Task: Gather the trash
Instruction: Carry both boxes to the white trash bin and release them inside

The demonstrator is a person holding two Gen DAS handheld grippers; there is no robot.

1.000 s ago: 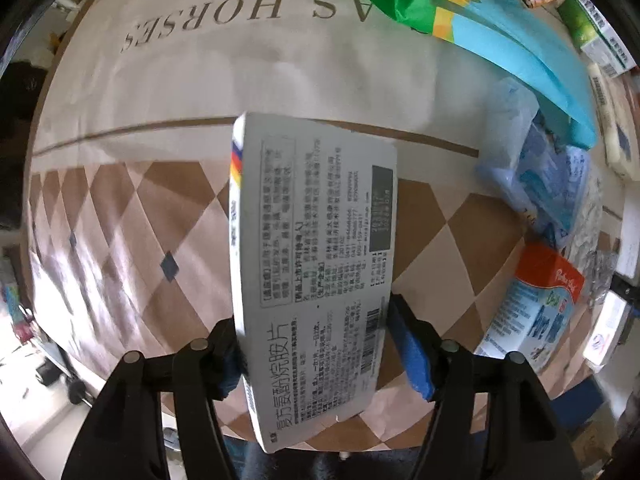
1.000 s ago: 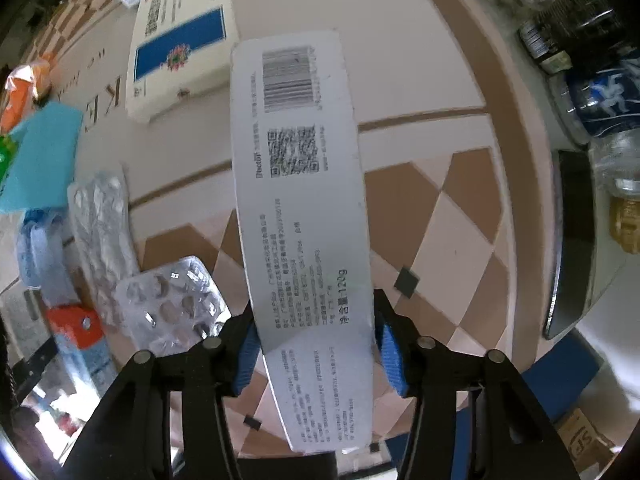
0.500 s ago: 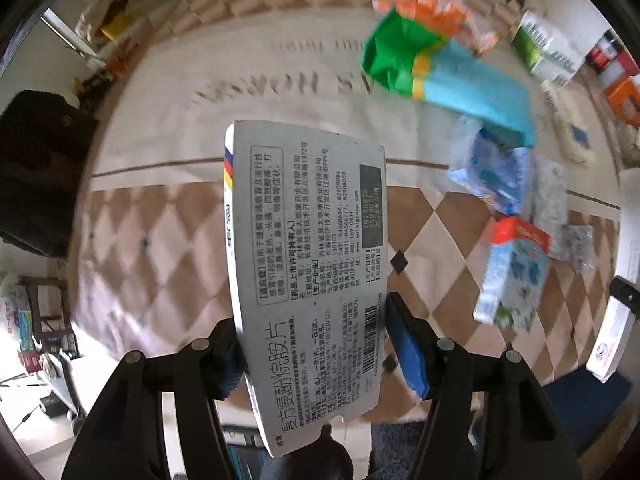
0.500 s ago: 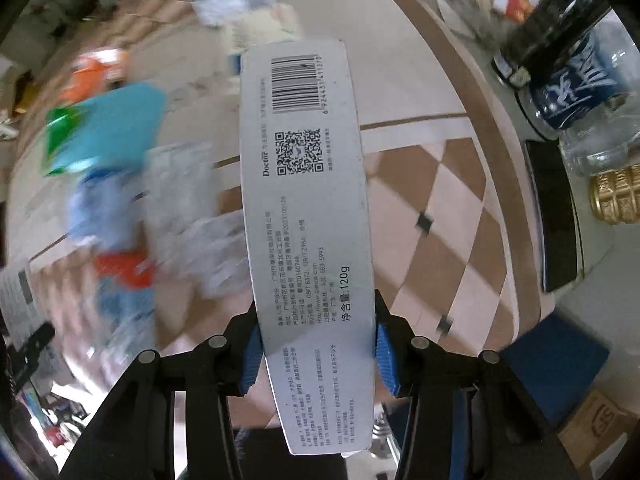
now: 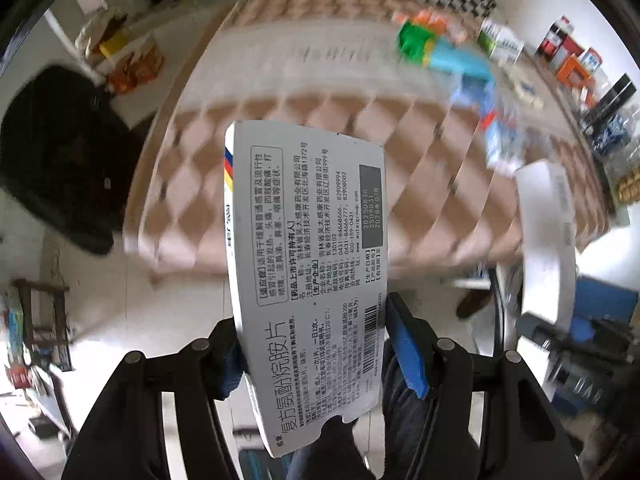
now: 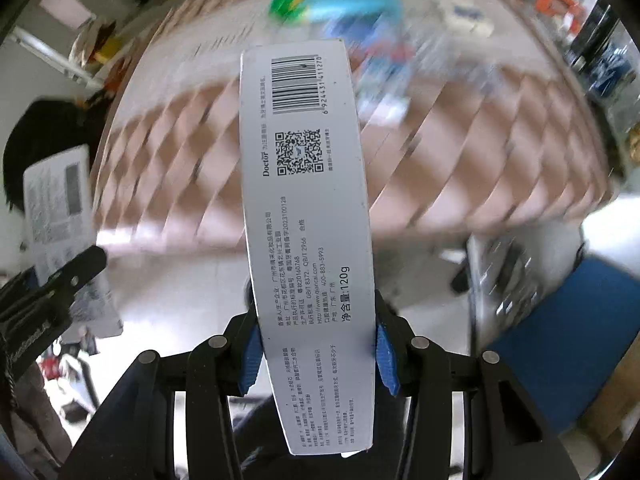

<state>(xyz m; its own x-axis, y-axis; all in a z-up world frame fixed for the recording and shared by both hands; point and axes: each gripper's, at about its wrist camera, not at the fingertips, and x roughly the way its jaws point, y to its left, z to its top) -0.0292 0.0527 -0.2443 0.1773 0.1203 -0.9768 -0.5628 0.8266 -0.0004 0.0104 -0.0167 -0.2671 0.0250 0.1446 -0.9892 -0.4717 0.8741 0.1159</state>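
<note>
Left wrist view first: the left hand-held gripper (image 5: 316,354) is clamped on a flat medicine box (image 5: 308,264) — white-grey, Chinese print, a barcode near the right blue pad and a coloured stripe down its left edge. The box sticks up out of the jaws, held in the air in front of the desk's near edge, not touching the desk (image 5: 280,184). The desk has a brown-and-cream diamond cloth and it's pretty smeared with blur. Over by its far right corner there's a pile of litter: a green and turquoise wrapper (image 5: 440,50) plus some blue and red packets I can't make out. At the right side of the view, a long white carton (image 5: 548,216) shows, hanging off the desk's near right edge in the other tool. Right wrist view: the right hand-held gripper (image 6: 316,354) is pinched tight on that same carton (image 6: 308,216) — a long toothpaste-type box with a barcode, a QR code and "120g" printed on it — held upright in the air, off the desk (image 6: 460,152). The left hand-held gripper (image 6: 60,280) with the medicine box (image 6: 56,204) shows at the left, level with the desk's near left corner. The green and turquoise wrapper (image 6: 336,0) lies blurry toward the far edge.
</note>
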